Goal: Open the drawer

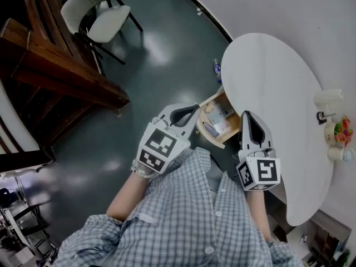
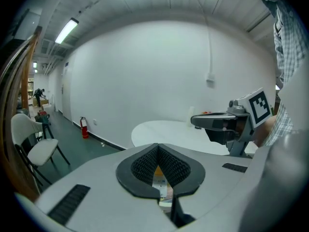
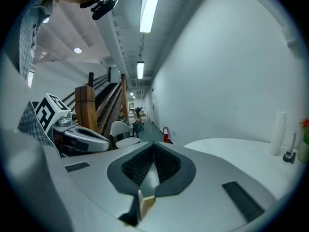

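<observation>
A light wooden drawer [image 1: 216, 120] stands pulled out from under the edge of the white oval table [image 1: 272, 88], with small items inside it. My left gripper [image 1: 187, 113] hovers just left of the drawer, its jaws together and empty. My right gripper [image 1: 248, 118] hangs over the table edge just right of the drawer, jaws together, holding nothing. In the left gripper view the pads [image 2: 145, 164] meet at the tip, and the right gripper [image 2: 199, 121] shows beyond. In the right gripper view the pads [image 3: 169, 164] also meet, and a bit of the drawer's wood [image 3: 147, 203] shows below.
Cups and a pot of coloured flowers [image 1: 340, 132] stand at the table's right side. A white chair [image 1: 99, 16] and a wooden staircase [image 1: 61, 77] are at the upper left. A small bottle [image 1: 217, 69] lies on the dark floor, and a red extinguisher [image 2: 85, 128] stands by the wall.
</observation>
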The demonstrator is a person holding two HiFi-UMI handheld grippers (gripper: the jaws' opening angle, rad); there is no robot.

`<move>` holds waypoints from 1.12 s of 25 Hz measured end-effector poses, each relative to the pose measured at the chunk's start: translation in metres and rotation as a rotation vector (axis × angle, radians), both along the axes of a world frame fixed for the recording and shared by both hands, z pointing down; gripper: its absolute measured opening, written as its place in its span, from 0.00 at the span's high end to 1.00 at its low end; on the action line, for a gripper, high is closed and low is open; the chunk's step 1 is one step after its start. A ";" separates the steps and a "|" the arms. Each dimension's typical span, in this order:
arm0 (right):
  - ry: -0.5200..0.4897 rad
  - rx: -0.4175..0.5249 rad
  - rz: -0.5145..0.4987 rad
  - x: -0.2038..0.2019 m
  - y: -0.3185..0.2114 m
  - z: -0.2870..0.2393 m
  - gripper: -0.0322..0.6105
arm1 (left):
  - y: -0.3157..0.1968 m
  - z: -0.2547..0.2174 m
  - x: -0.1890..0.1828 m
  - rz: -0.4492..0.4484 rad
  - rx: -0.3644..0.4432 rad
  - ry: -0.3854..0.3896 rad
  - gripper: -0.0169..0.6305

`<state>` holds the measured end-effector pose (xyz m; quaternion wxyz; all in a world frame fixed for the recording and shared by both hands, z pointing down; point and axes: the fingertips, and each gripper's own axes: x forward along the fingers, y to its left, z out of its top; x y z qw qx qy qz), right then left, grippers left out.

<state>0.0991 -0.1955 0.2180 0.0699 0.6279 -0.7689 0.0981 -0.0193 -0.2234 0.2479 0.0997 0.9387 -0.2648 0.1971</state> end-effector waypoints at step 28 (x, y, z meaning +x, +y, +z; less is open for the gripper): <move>0.000 -0.011 -0.002 0.013 -0.012 -0.005 0.94 | -0.004 -0.007 0.017 0.026 0.010 0.015 0.97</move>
